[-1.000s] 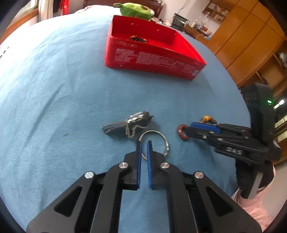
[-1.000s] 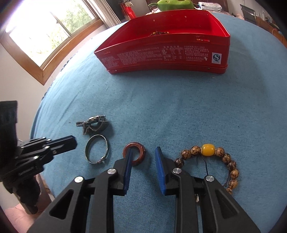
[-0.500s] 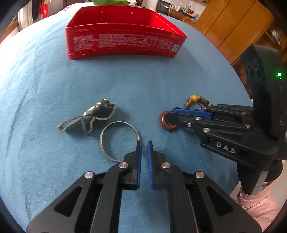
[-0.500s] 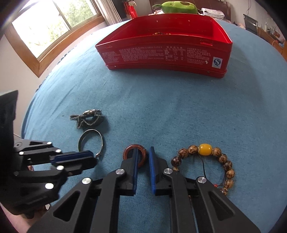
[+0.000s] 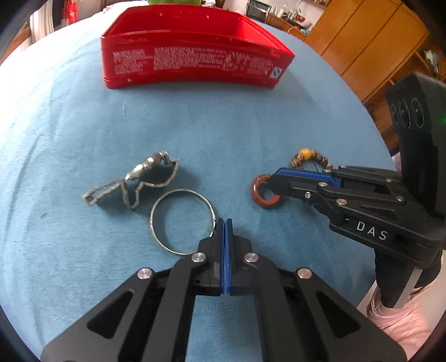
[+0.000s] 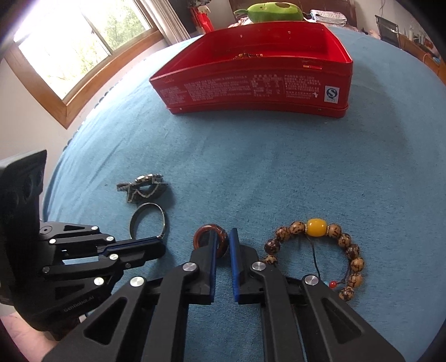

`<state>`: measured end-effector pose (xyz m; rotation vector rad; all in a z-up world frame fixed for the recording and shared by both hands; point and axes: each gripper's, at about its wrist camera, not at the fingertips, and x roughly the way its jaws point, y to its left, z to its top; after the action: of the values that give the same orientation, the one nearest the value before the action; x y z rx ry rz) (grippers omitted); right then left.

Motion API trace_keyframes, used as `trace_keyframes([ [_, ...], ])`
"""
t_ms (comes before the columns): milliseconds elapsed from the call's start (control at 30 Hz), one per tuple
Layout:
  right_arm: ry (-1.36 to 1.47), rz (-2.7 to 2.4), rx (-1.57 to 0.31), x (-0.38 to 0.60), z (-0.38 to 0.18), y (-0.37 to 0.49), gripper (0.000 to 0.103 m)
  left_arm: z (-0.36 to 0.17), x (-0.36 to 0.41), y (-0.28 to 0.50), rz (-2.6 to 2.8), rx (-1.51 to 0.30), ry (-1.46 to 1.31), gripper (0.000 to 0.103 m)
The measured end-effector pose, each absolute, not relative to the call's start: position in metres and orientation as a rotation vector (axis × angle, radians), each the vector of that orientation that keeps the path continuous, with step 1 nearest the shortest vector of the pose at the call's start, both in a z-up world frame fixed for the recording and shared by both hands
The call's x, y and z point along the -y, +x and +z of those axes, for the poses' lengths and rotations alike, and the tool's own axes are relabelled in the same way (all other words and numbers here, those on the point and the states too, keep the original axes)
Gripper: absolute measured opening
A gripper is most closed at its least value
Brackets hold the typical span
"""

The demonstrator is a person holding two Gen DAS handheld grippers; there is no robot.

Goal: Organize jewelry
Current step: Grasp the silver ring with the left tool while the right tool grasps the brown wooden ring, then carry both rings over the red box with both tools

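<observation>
My left gripper [image 5: 225, 221] rests its tips on the blue cloth. Its jaws are closing, pads together on the right rim of a thin silver bangle [image 5: 156, 206]. Beside the bangle lies a metal watch [image 5: 145, 170] with a link band. In the right wrist view my right gripper [image 6: 223, 232] has one finger through a red-brown ring [image 6: 209, 227]. Those jaws are closing and the pads press on the ring's right side. A wooden bead bracelet [image 6: 315, 225] with an amber bead lies just right of it. The open red tin [image 6: 251, 92] stands further back with some jewelry inside.
A blue cloth [image 5: 251, 125] covers the round table. Behind the tin sits a green plush toy [image 6: 273, 12]. A window [image 6: 69, 55] is at the left, wooden cabinets [image 5: 362, 41] at the right. A pink sleeve [image 5: 395, 320] shows below the right gripper.
My left gripper slid down and right to the bangle's right rim and its pads came together. My right gripper's jaws went from wide apart to pinching the red-brown ring.
</observation>
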<state>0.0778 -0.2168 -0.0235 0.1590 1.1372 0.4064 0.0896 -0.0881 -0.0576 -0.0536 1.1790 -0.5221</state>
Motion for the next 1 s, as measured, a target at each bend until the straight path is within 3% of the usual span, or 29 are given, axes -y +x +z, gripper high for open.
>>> trace_keyframes([
  [333, 0.17, 0.414, -1.127, 0.223, -0.017, 0.077, 0.007, -0.038, 0.078, 0.087, -0.528, -1.133, -0.071, 0.0],
  [1000, 0.192, 0.415, -1.15, 0.225, -0.027, 0.082, 0.007, -0.062, 0.102, 0.106, -0.536, -1.215, -0.008, 0.0],
])
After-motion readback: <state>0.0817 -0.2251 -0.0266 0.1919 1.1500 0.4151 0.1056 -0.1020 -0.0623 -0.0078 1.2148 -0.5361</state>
